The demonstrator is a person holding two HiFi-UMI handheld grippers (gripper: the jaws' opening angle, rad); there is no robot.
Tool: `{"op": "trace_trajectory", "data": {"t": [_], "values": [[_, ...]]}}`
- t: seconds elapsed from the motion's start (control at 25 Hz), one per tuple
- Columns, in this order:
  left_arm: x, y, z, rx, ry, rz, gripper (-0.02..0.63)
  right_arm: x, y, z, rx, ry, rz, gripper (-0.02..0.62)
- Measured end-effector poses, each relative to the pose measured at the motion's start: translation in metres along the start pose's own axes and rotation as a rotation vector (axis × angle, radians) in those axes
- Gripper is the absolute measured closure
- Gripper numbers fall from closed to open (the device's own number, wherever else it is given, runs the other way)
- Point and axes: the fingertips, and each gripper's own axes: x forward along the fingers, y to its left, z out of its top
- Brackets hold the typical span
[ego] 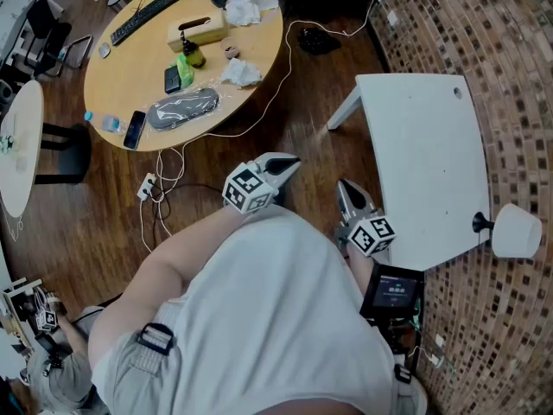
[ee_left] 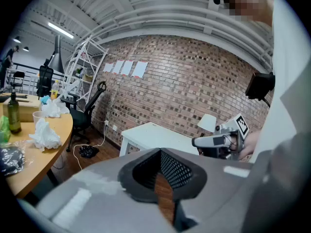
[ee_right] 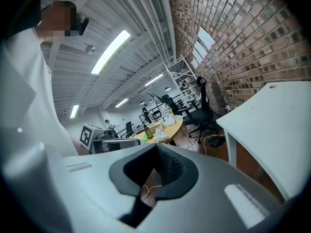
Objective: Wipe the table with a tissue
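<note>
A round wooden table (ego: pixel 130 76) stands at the upper left of the head view. On it lie crumpled white tissues (ego: pixel 241 73) and a tissue box (ego: pixel 199 31). The left gripper view shows one crumpled tissue (ee_left: pixel 44 135) at the table's edge. My left gripper (ego: pixel 290 162) is held in front of my body over the wooden floor, far from that table, shut and empty. Beside it, near the white table (ego: pixel 423 162), my right gripper (ego: pixel 344 186) is also shut with nothing in it. In their own views, the left gripper's (ee_left: pixel 160 164) and the right gripper's (ee_right: pixel 155 159) jaws meet.
The round table also holds a keyboard (ego: pixel 149 13), a green bottle (ego: pixel 184 67), a phone (ego: pixel 135 129) and a grey pouch (ego: pixel 181 109). Cables (ego: pixel 160 188) trail across the floor. A white lamp (ego: pixel 516 230) stands by the white table. An office chair (ee_left: pixel 87 110) stands near the brick wall.
</note>
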Motion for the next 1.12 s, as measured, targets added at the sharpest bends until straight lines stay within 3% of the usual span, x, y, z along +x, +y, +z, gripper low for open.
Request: {"op": "trace_trajectory", "data": {"t": [0.6, 0.72, 0.84, 1.12], "values": [[0.049, 0.104, 0.056, -0.036, 0.003, -0.016, 0.601, 0.086, -0.048, 0.065, -0.03, 0.035, -0.022, 0.588], [0.051, 0.128, 0.069, 0.013, 0.011, -0.009, 0.601, 0.11, -0.056, 0.079, -0.04, 0.042, -0.028, 0.588], [0.039, 0.161, 0.08, 0.055, 0.007, 0.03, 0.601, 0.146, -0.058, 0.094, -0.07, 0.054, -0.003, 0.588], [-0.007, 0.246, 0.089, 0.042, -0.027, 0.218, 0.601, 0.224, -0.044, 0.123, -0.153, 0.099, 0.093, 0.588]]}}
